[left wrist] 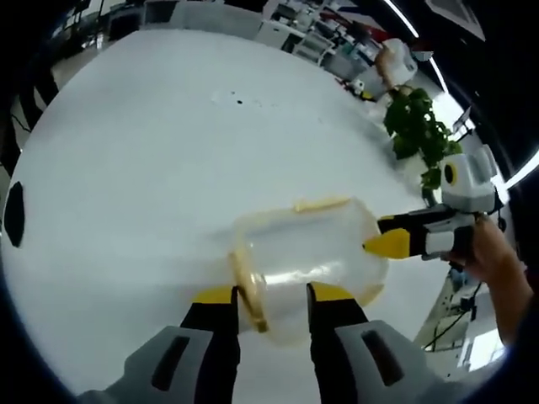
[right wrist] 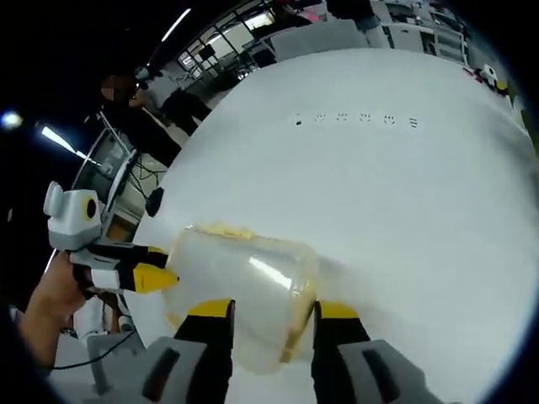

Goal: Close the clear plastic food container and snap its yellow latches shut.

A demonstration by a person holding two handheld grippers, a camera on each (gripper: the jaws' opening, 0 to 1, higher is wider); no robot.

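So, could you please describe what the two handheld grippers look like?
Both match. The left gripper and right gripper each have two black jaws with yellow tips rising from grey housings with dark slots. From the side, each has a white body bearing a yellow-ringed black disc. A bare hand holds the right one.

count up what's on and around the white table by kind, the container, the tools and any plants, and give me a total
Clear plastic container: 1
Tools: 2, the left tool and the right tool
Potted green plant: 1
Total: 4
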